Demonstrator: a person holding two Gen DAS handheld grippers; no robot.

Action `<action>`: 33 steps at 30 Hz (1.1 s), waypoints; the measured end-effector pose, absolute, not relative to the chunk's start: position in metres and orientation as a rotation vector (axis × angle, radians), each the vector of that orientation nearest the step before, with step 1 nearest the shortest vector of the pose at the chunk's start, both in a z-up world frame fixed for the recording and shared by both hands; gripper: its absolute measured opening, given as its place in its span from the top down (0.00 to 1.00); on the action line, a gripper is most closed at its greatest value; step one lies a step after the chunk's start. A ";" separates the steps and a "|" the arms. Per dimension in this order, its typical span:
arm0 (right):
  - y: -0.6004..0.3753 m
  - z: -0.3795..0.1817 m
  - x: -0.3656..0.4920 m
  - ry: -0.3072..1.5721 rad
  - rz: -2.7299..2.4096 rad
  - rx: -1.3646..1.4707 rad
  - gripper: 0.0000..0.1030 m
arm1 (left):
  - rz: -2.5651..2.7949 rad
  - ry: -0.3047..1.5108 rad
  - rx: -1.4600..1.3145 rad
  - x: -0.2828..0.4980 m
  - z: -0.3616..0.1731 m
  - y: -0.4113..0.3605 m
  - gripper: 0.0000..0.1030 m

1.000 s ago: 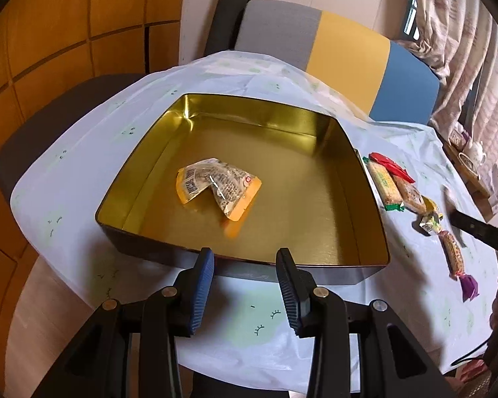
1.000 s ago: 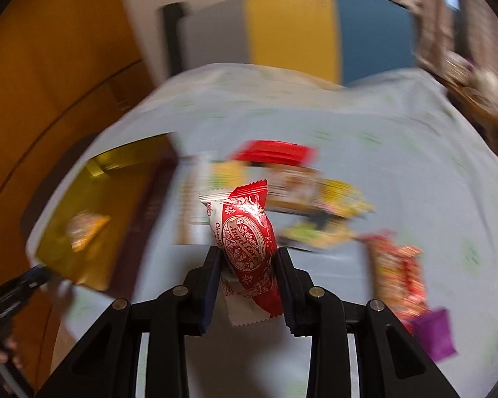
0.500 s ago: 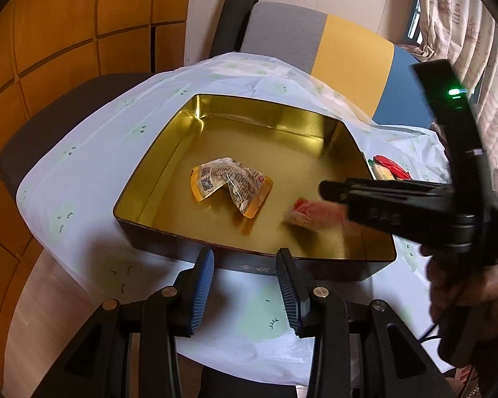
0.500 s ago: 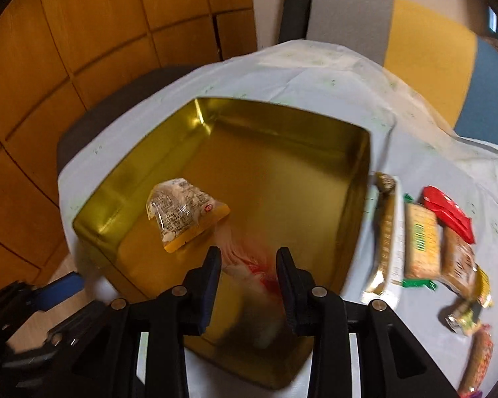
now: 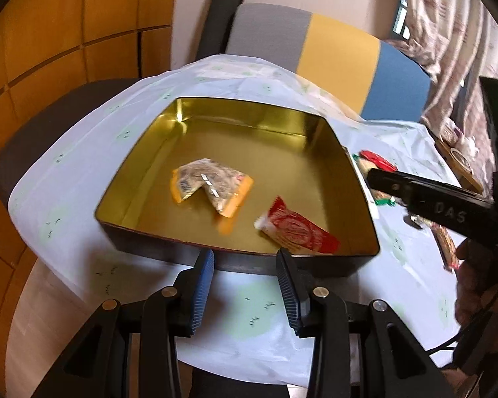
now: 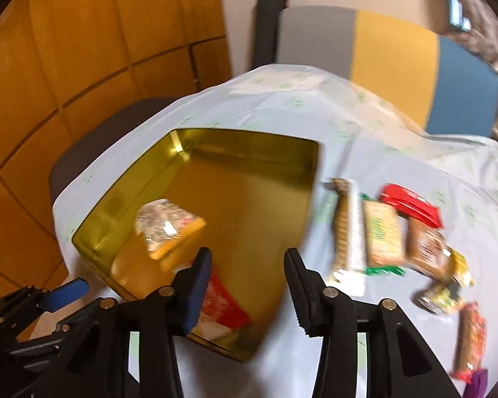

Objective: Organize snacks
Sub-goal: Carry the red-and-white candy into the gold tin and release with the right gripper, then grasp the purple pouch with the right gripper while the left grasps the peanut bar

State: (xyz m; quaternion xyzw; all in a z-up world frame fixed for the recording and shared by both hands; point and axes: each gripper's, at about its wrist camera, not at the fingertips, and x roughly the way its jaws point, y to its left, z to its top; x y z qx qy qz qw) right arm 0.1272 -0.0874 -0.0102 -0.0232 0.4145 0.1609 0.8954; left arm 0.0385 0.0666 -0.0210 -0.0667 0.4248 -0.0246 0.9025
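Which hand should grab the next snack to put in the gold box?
Probably the right gripper. Its fingers have just been opening, nothing is between them, and the loose snacks lie on its side of the gold box. The left gripper sits at the box's near wall.

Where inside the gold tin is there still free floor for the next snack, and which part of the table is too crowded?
In the gold tin, the far half is bare, between the back wall and the orange-edged packet. The near left corner is also bare. The red packet takes the near right corner. On the tablecloth, the strip right of the tin is crowded with snack bars; farther back it is bare.
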 end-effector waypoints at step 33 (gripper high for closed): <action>-0.393 -0.052 0.032 0.920 -0.345 0.227 0.41 | -0.217 0.918 -0.002 0.033 -0.027 0.000 0.62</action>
